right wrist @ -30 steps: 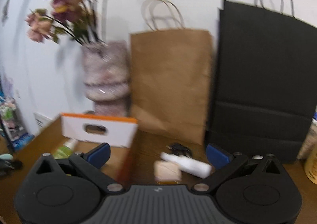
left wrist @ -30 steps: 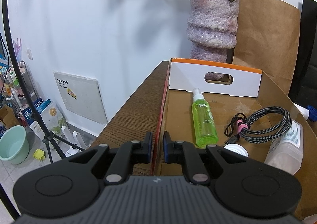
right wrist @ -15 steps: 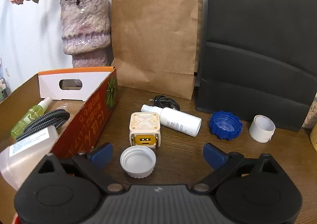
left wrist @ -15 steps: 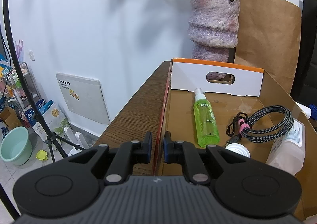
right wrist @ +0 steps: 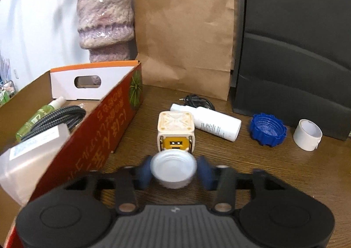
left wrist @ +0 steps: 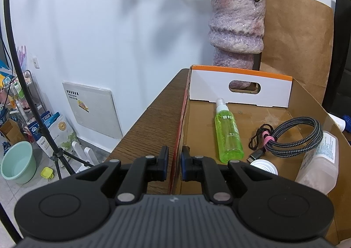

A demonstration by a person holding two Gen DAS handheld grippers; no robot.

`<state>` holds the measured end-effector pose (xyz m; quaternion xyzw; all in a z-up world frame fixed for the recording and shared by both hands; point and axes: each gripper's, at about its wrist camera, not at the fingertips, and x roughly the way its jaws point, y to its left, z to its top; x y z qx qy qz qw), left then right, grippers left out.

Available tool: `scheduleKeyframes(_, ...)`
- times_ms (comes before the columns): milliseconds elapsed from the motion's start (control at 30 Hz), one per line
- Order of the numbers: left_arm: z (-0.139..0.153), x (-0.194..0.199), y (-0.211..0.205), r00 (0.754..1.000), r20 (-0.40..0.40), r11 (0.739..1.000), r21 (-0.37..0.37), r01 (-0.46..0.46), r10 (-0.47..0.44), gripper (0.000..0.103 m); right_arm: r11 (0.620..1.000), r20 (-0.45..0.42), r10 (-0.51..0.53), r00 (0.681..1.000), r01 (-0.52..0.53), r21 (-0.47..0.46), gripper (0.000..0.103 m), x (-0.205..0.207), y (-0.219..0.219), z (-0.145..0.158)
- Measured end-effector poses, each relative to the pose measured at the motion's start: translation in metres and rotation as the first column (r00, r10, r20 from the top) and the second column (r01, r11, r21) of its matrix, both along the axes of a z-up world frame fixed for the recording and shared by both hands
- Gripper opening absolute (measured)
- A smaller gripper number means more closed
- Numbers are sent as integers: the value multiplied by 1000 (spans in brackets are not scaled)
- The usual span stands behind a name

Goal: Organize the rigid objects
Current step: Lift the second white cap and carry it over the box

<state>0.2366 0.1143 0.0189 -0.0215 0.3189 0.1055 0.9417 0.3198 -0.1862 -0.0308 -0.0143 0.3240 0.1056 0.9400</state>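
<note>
My left gripper [left wrist: 175, 160] is shut on the left wall of the cardboard box [left wrist: 178, 129], one pad on each side of it. Inside the box lie a green spray bottle [left wrist: 228, 133], a coiled braided cable [left wrist: 291, 136], a clear bottle [left wrist: 318, 160] and a white lid [left wrist: 264, 165]. In the right wrist view my right gripper [right wrist: 174, 173] is low over the table. Its jaws are closing on a white cap [right wrist: 173, 165], and both blue pads touch the cap's sides. Just beyond stands a cream and yellow cube [right wrist: 175, 131].
On the wooden table [right wrist: 274, 166] right of the box lie a white tube bottle [right wrist: 215, 125], a black cord [right wrist: 195, 100], a blue cap [right wrist: 267, 129] and a white ring [right wrist: 307, 134]. Behind them stand a vase [right wrist: 105, 24], a brown paper bag [right wrist: 186, 35] and a black bag [right wrist: 291, 46].
My right gripper has sunk toward the table and its jaws have drawn in from wide apart onto the white cap. The left gripper has kept still on the box wall.
</note>
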Motion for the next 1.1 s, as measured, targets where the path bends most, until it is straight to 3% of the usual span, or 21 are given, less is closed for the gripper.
scheduleKeyframes(1100, 0, 1, 2, 1000, -5, 1000, -6, 5, -5, 12, 1000, 3, 5, 1000, -5, 3, 40, -2, -1, 0)
